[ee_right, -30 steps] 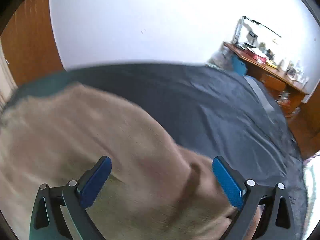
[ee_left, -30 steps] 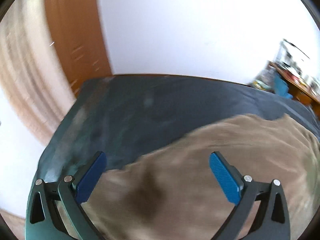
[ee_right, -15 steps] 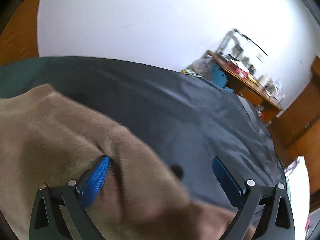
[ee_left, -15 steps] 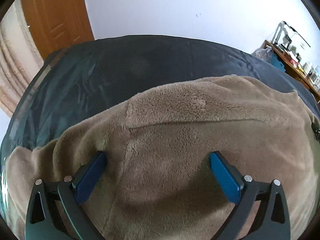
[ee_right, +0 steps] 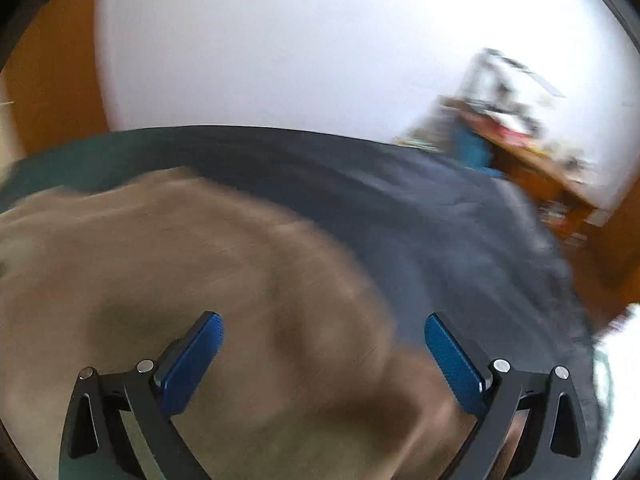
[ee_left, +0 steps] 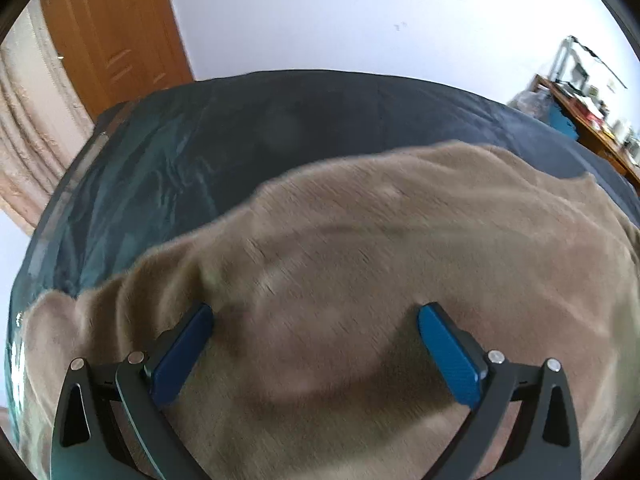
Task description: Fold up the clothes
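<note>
A tan fleece garment [ee_left: 360,260] lies spread on a dark bed cover [ee_left: 240,128]. It fills the lower half of the left wrist view and the lower left of the right wrist view [ee_right: 160,248]. My left gripper [ee_left: 316,320] is open and empty just above the fleece. My right gripper [ee_right: 324,328] is open and empty above the garment's right edge, where the fleece meets the dark cover [ee_right: 440,220]. Both views are motion-blurred.
A white wall stands behind the bed. A wooden door [ee_left: 108,32] and a beige curtain [ee_left: 28,136] are at the left. A cluttered wooden desk [ee_right: 532,152] stands at the right, beyond the bed; it also shows in the left wrist view [ee_left: 592,120].
Both grippers stay open and keep shifting over the fleece. The left view has pulled back a little, showing more cover. The right view has swung left, bringing more fleece under it.
</note>
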A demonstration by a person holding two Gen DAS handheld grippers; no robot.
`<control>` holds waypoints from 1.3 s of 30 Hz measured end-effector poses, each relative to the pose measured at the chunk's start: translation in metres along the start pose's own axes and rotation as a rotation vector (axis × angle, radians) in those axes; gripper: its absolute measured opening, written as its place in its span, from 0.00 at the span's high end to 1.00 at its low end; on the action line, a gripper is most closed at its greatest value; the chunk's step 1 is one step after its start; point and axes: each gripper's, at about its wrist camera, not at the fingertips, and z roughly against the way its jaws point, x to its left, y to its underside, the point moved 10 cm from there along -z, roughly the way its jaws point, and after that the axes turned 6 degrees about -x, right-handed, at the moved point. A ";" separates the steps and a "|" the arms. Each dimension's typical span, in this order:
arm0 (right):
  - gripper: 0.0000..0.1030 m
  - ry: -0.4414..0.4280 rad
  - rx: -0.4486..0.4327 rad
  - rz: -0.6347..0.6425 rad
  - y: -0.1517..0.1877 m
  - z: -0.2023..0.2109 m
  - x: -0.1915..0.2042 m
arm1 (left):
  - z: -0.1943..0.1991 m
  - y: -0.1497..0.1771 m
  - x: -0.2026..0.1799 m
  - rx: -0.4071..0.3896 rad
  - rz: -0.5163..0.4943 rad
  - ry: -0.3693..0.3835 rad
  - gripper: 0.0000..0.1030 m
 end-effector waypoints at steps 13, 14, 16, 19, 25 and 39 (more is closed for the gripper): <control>0.01 -0.292 0.128 0.170 0.157 0.093 0.061 | 0.026 0.041 -0.021 -0.040 -0.082 0.044 0.00; 0.01 -0.243 0.125 0.195 0.159 0.089 0.045 | 0.024 0.040 -0.019 -0.044 -0.081 0.040 0.00; 0.01 -0.222 0.107 0.198 0.166 0.097 0.034 | 0.022 0.039 -0.015 -0.048 -0.082 0.031 0.00; 0.01 -0.190 0.088 0.183 0.175 0.110 0.019 | 0.030 0.046 -0.017 -0.037 -0.071 0.017 0.00; 0.01 -0.399 -0.020 0.238 0.186 0.167 0.055 | 0.056 0.064 -0.048 -0.064 -0.115 0.082 0.00; 0.00 -0.383 -0.078 0.309 0.267 0.203 0.054 | 0.061 0.090 -0.103 -0.075 -0.185 0.162 0.00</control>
